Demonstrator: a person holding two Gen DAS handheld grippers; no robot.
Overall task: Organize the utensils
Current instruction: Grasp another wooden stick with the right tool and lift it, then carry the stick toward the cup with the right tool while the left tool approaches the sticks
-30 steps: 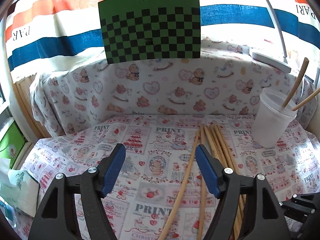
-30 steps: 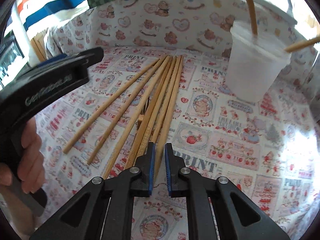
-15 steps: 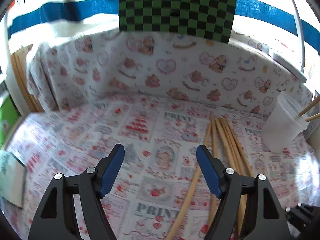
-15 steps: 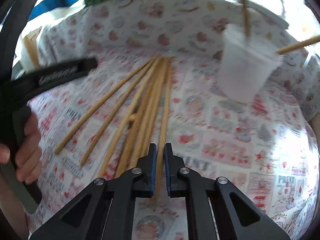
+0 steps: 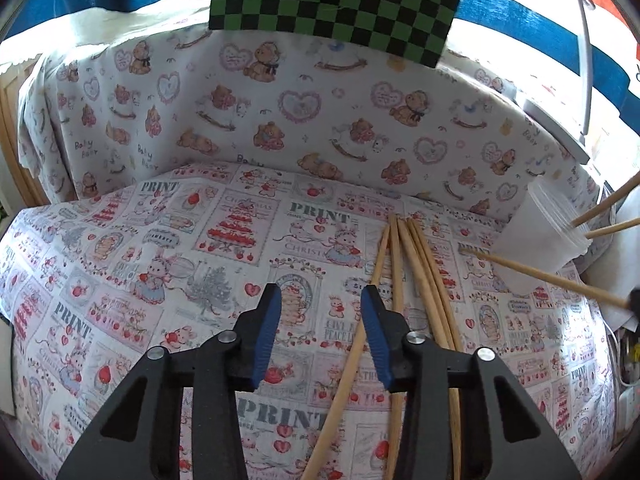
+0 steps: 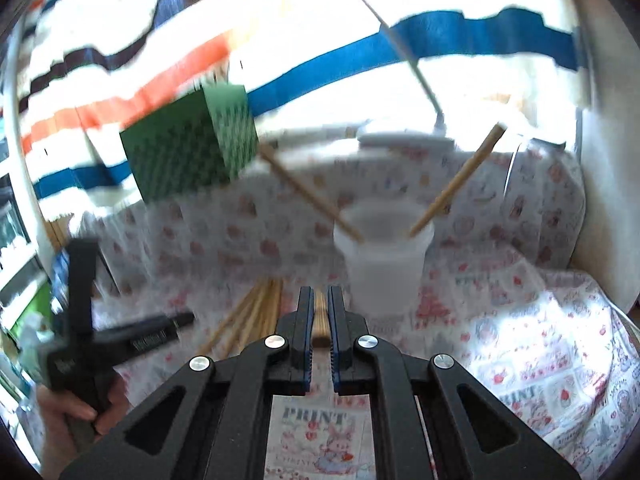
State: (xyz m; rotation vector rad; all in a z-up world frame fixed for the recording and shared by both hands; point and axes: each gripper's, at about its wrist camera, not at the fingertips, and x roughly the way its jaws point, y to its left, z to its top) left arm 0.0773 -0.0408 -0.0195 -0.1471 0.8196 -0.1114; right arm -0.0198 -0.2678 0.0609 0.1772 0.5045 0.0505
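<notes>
Several bamboo chopsticks (image 5: pixel 416 280) lie fanned on the printed tablecloth, just right of my left gripper (image 5: pixel 320 300), which is open and empty above the cloth. My right gripper (image 6: pixel 319 300) is shut on one chopstick (image 6: pixel 319 318) and holds it raised in front of the translucent plastic cup (image 6: pixel 384 272). That chopstick also shows in the left wrist view (image 5: pixel 552 278), pointing toward the cup (image 5: pixel 536 240). Two chopsticks (image 6: pixel 452 188) stand slanted in the cup. The rest of the pile (image 6: pixel 248 316) lies left of my right gripper.
A green checkered board (image 5: pixel 336 4) leans on the cloth-covered back wall (image 5: pixel 280 112). A white lamp arm and base (image 6: pixel 404 136) stand behind the cup. My left gripper and the hand holding it (image 6: pixel 80 360) sit at the left of the right wrist view.
My right gripper has lifted one chopstick off the pile and swung up toward the cup. My left gripper has narrowed its opening and shifted slightly left.
</notes>
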